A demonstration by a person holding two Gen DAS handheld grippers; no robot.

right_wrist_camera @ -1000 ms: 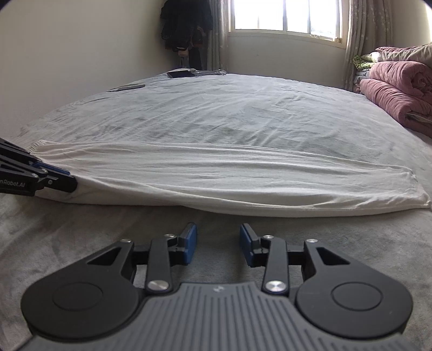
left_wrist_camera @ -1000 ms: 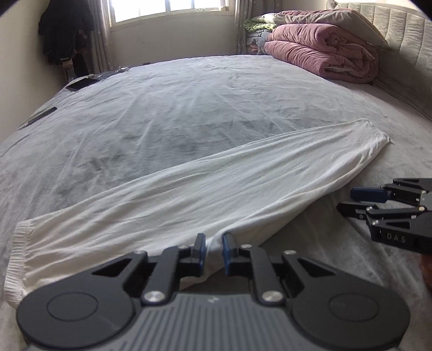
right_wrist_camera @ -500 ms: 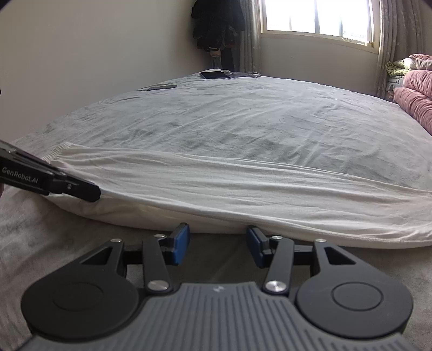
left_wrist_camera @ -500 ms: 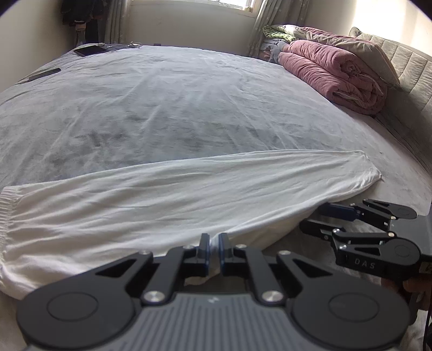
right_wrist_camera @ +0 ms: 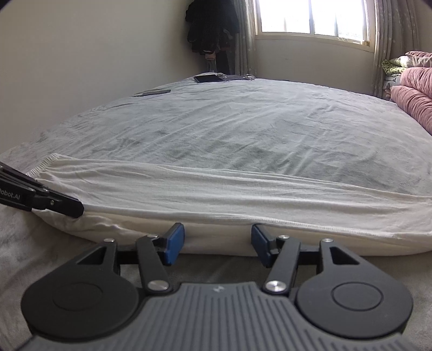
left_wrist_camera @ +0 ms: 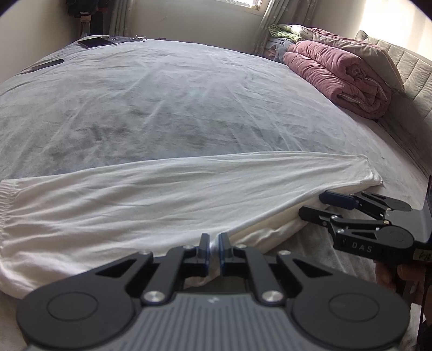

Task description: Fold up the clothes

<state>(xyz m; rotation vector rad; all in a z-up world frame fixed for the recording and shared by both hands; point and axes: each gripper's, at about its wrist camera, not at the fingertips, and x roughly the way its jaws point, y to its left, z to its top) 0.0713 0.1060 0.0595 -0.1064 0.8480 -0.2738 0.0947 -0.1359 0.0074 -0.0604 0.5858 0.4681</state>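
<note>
One fold is looking done: the white garment (left_wrist_camera: 172,194) is lying as a long strip ahead of both grippers. The left gripper (left_wrist_camera: 213,249) is pinching its near edge; the right gripper (right_wrist_camera: 217,244) is opening, empty, at the same edge, so more folds are likely remaining.

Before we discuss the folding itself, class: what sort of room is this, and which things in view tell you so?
Most likely a bedroom. A wide bed with a grey cover fills the view, a folded pink quilt sits by a padded headboard, and a curtained window lights the wall behind.

bed (left_wrist_camera: 189,113): grey sheet, wrinkled | white garment (left_wrist_camera: 162,194) flat just ahead of the left gripper (left_wrist_camera: 213,243) | pink quilt (left_wrist_camera: 337,73) far right | dark tablet (left_wrist_camera: 94,42) far left
</note>
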